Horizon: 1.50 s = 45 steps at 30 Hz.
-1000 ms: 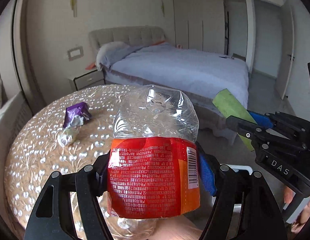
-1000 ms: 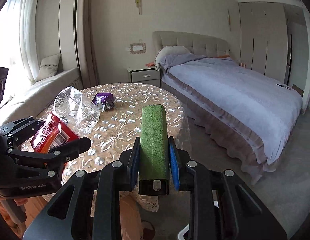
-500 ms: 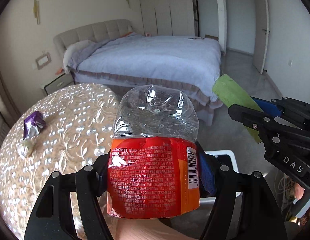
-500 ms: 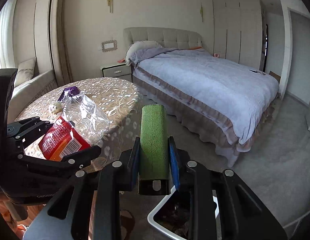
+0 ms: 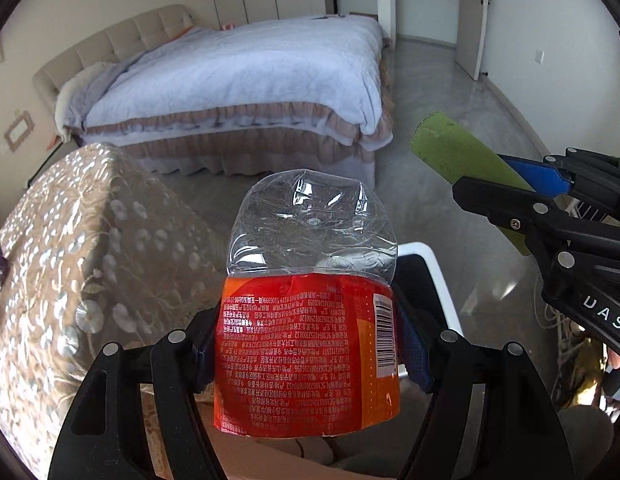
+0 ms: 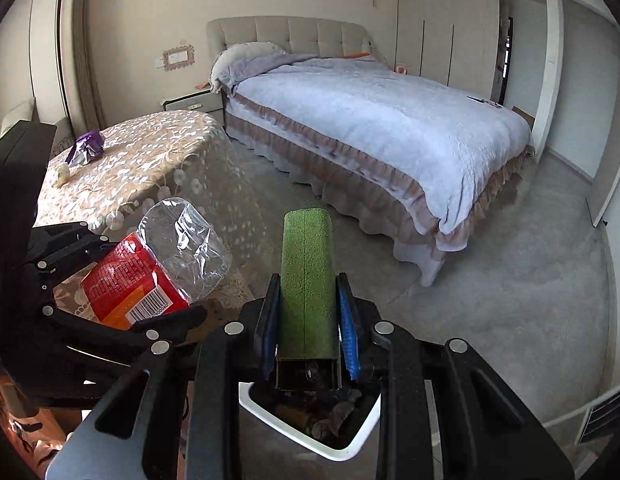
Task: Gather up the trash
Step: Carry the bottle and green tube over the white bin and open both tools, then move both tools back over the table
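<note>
A crushed clear bottle (image 5: 310, 312) with a red label is pinched between the blue pads of the left gripper (image 5: 310, 344), base pointing away from the camera. A green box (image 6: 305, 280) is clamped lengthwise in the right gripper (image 6: 307, 320), whose jaws are pressed tight against its sides.

Only the right wrist view shows the white-rimmed bin (image 6: 350, 446) clearly: it is seen on the floor directly beneath the box, with dark rubbish inside. In the left wrist view only a white rim (image 5: 438, 276) is seen behind the bottle. The right wrist view alone shows a purple wrapper (image 6: 87, 148) and a small pale scrap (image 6: 62, 171) left near the far edge of the round table (image 6: 149, 160). In the left wrist view just a sliver of the wrapper is caught at the left edge.

Both grippers are angled downward and held side by side, the left one beside the table's edge. A bed (image 6: 370, 120) is seen beyond.
</note>
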Available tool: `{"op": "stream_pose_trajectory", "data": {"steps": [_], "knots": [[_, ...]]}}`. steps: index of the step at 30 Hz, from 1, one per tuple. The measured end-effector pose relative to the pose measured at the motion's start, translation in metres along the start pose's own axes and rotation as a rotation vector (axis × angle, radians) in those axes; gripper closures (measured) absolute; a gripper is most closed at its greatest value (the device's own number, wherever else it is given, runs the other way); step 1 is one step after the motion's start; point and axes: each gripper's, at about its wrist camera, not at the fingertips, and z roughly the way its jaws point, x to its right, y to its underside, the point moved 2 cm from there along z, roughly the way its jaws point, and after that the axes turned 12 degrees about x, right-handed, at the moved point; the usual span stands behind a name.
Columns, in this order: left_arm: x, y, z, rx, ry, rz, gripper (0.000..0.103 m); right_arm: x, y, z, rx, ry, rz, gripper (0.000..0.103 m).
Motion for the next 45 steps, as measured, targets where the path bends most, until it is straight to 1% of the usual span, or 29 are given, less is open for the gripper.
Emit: {"op": "stream_pose_trajectory", "data": {"steps": [6,10,14,16,18,21,24,25,26,27,28,29,32,36,38,41,45], "knots": [[0.014,0.011,0.041,-0.083,0.094,0.041,0.033,0.019,0.026,0.019,-0.080,-0.003,-0.008,0.075],[0.023,0.022,0.073,-0.147,0.143,0.096,0.033,0.028,0.048,0.038,-0.153,-0.012,-0.052,0.075],[0.034,0.034,0.104,-0.212,0.193,0.141,0.033,0.028,0.070,0.055,-0.212,-0.055,-0.114,0.075],[0.041,0.042,0.117,-0.239,0.208,0.173,0.033,0.026,0.086,0.064,-0.252,-0.084,-0.159,0.075],[0.046,0.050,0.129,-0.270,0.218,0.201,0.033,0.025,0.099,0.074,-0.294,-0.096,-0.191,0.075],[0.051,0.060,0.144,-0.315,0.242,0.212,0.033,0.025,0.117,0.085,-0.354,-0.111,-0.230,0.075],[0.053,0.068,0.155,-0.352,0.265,0.215,0.032,0.028,0.131,0.091,-0.392,-0.120,-0.249,0.075],[0.053,0.070,0.160,-0.371,0.273,0.210,0.028,0.028,0.135,0.092,-0.398,-0.121,-0.255,0.075],[0.053,0.074,0.165,-0.406,0.265,0.210,0.006,0.031,0.140,0.093,-0.417,-0.124,-0.266,0.065],[0.053,0.077,0.170,-0.426,0.257,0.219,0.005,0.033,0.144,0.096,-0.427,-0.112,-0.283,0.019],[0.053,0.080,0.173,-0.428,0.249,0.232,0.005,0.035,0.146,0.094,-0.416,-0.093,-0.313,0.003],[0.054,0.082,0.174,-0.431,0.245,0.240,0.005,0.035,0.148,0.093,-0.422,-0.076,-0.339,0.004],[0.053,0.079,0.169,-0.421,0.281,0.218,0.005,0.033,0.153,0.090,-0.441,-0.063,-0.349,0.004],[0.050,0.065,0.155,-0.361,0.265,0.223,0.005,0.031,0.149,0.093,-0.429,-0.053,-0.363,0.004],[0.044,0.056,0.148,-0.326,0.251,0.220,0.005,0.028,0.143,0.093,-0.405,-0.051,-0.386,0.004],[0.032,0.042,0.135,-0.273,0.226,0.209,0.005,0.019,0.125,0.088,-0.350,-0.061,-0.414,0.004],[0.013,0.023,0.107,-0.193,0.153,0.189,0.005,0.010,0.091,0.081,-0.259,-0.082,-0.411,0.004]]}}
